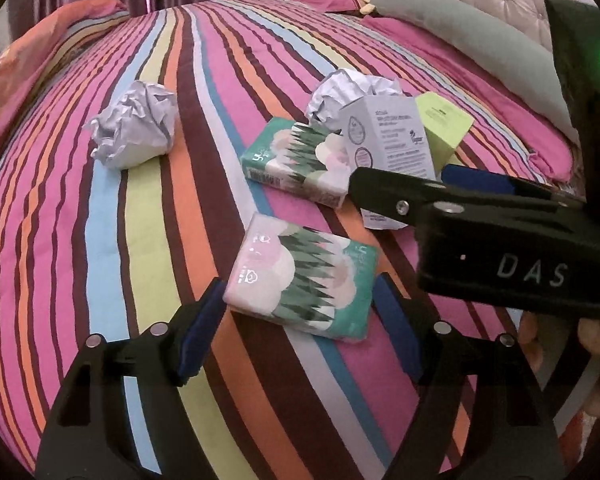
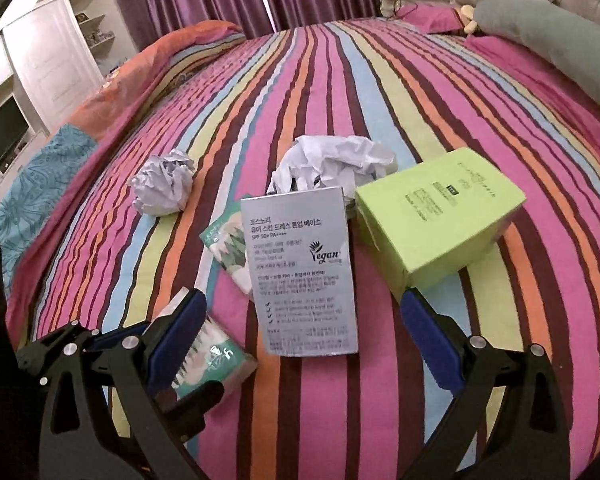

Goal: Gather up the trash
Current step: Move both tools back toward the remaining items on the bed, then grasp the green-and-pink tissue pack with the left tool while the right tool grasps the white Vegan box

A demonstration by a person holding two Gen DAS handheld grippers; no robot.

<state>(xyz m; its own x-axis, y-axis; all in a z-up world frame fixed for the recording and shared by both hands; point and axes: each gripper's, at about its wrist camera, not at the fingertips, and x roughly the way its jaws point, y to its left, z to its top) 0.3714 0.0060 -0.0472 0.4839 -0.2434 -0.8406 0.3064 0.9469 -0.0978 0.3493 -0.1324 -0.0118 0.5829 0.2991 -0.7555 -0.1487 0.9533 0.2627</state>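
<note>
Striped bedspread [image 1: 100, 208], trash scattered mid-bed.

Left gripper [image 1: 300, 320] — jaws spread, blue pads either side of the near tissue pack [image 1: 300, 284]; pack lies flat on the cover between them. Left pad sits just at the pack's edge, right pad shows a small gap; no clear squeeze. From the right wrist view the same pack [image 2: 208, 356] sits partly hidden behind the fingers.

Right gripper [image 2: 304, 328] — jaws wide, not pressing anything. Grey box [image 2: 304, 272] stands upright between the pads, apart from both. In the left view this gripper [image 1: 400, 188] reaches in from the right, its near finger crossing in front of the grey box [image 1: 388, 140].

Second tissue pack [image 1: 296, 160] lies just left of the grey box, partly behind it. Green box [image 2: 436, 216] rests just right of it, tilted. Crumpled paper [image 2: 336, 164] behind the boxes, touching or nearly so. Another paper ball [image 1: 134, 124] lies well left, alone.

Grey bolster [image 1: 472, 28] along the headboard side.
</note>
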